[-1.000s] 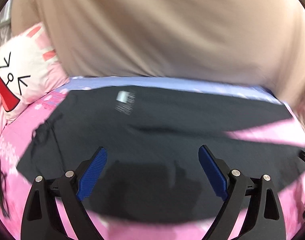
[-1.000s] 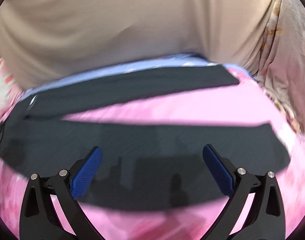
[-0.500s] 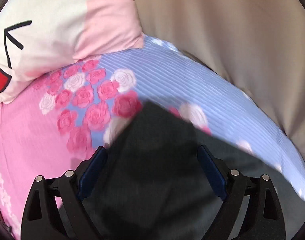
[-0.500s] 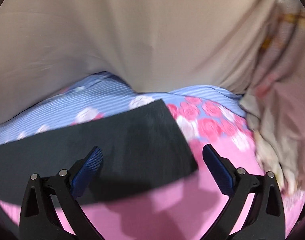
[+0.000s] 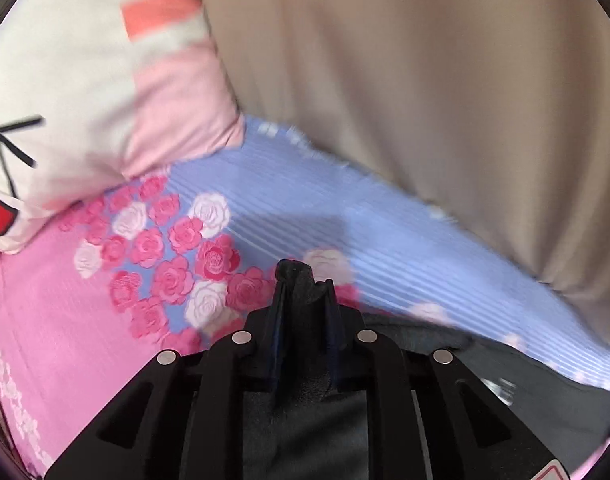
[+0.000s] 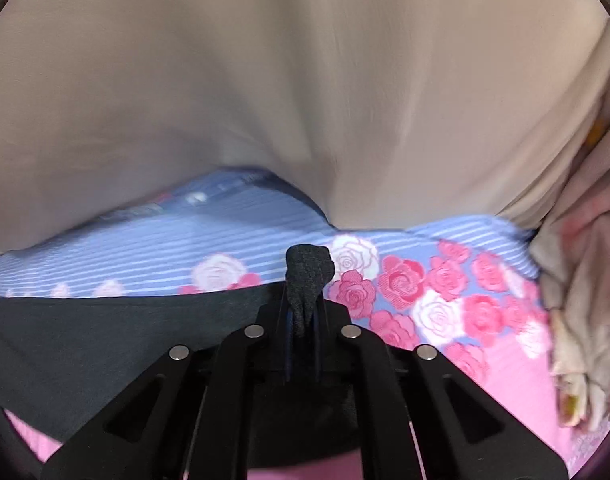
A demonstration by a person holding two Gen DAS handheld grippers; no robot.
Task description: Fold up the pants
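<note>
left wrist view: left gripper (image 5: 301,300), jaws just closed, pinches dark grey fabric pants (image 5: 295,280); right gripper (image 6: 305,304) likewise, on floral bedsheet (image 6: 405,280).

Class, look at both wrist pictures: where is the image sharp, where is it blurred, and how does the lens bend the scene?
Left wrist: the roses are fairly sharp, the bedsheet's far edge smears; black vignette at the corners. Right wrist: the pinched pants are crisp, the curtain soft; the sheet's stripes bow, a fisheye effect.

No readable text, labels, brands or numbers; white tag on pants (image 5: 498,387) blurred.
</note>
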